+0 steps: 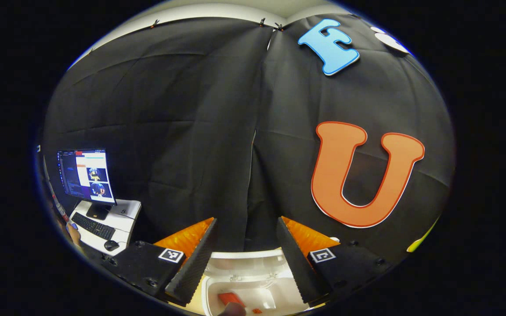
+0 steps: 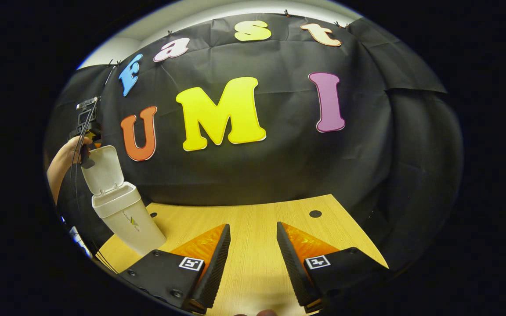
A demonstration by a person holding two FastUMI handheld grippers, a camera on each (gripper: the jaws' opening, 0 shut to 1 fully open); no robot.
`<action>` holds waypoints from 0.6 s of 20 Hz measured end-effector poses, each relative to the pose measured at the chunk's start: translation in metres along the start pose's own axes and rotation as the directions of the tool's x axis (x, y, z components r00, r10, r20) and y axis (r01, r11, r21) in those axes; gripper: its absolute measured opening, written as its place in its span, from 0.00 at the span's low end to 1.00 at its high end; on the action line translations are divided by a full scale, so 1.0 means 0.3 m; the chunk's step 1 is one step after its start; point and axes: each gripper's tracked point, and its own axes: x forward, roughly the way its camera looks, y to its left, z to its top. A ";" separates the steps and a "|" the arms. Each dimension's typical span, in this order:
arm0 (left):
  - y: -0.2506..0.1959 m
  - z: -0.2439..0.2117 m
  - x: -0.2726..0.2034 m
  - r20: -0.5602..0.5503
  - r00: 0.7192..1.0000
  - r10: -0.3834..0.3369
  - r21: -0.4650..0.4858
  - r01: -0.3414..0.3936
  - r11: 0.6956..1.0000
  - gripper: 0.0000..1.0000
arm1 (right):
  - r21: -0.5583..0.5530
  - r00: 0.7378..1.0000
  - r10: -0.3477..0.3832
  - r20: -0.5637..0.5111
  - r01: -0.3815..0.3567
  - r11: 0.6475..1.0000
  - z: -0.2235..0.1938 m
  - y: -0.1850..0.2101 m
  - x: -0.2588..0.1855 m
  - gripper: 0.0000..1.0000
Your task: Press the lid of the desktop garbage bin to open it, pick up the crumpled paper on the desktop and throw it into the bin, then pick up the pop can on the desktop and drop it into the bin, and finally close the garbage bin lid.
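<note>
Monitor (image 1: pixel 87 174), keyboard (image 1: pixel 92 225) beside bin (image 2: pixel 123 210)

One bin (image 2: pixel 123 210), two tools (image 2: pixel 246 281)

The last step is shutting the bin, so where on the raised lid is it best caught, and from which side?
Take the lid by its free top edge, from above: it stands upright, hinged at the bin's rear rim, with the left gripper open over it.
</note>
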 end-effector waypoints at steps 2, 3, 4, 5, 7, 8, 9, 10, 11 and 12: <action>-0.006 -0.026 -0.044 -0.006 1.000 -0.008 -0.010 0.008 1.000 0.88 | 0.011 1.000 0.010 -0.003 -0.010 1.000 -0.006 -0.001 0.003 0.69; -0.012 -0.038 -0.072 -0.008 1.000 -0.010 -0.009 0.010 1.000 0.89 | 0.010 1.000 0.021 -0.005 -0.020 1.000 -0.011 0.003 0.005 0.69; -0.016 -0.065 -0.104 -0.011 1.000 -0.013 -0.010 0.013 1.000 0.89 | 0.006 0.999 0.032 -0.006 -0.032 0.999 -0.015 0.007 0.004 0.68; -0.022 -0.098 -0.139 -0.014 1.000 -0.017 -0.008 0.017 1.000 0.89 | 0.002 0.999 0.046 -0.005 -0.046 0.999 -0.014 0.013 0.003 0.69; -0.034 -0.165 -0.191 -0.029 0.999 -0.023 0.006 0.023 1.000 0.89 | -0.012 0.997 0.072 -0.002 -0.072 0.997 -0.012 0.015 -0.004 0.69; -0.040 -0.206 -0.218 -0.040 0.999 -0.027 0.012 0.028 1.000 0.89 | -0.022 0.997 0.082 0.000 -0.081 0.996 -0.011 0.011 -0.006 0.69; -0.050 -0.249 -0.241 -0.053 0.998 -0.035 0.018 0.036 0.999 0.89 | -0.031 0.996 0.086 0.000 -0.086 0.996 -0.012 0.003 -0.007 0.69; -0.063 -0.278 -0.255 -0.059 0.997 -0.053 0.032 0.055 0.998 0.89 | -0.037 0.996 0.087 -0.003 -0.087 0.996 -0.014 -0.009 -0.006 0.69; -0.075 -0.305 -0.269 -0.066 0.996 -0.066 0.050 0.069 0.996 0.88 | -0.036 0.996 0.084 -0.008 -0.084 0.996 -0.018 -0.024 -0.004 0.69; -0.078 -0.343 -0.282 -0.074 0.994 -0.075 0.060 0.079 0.995 0.88 | -0.030 0.997 0.078 -0.015 -0.079 0.996 -0.025 -0.041 -0.002 0.69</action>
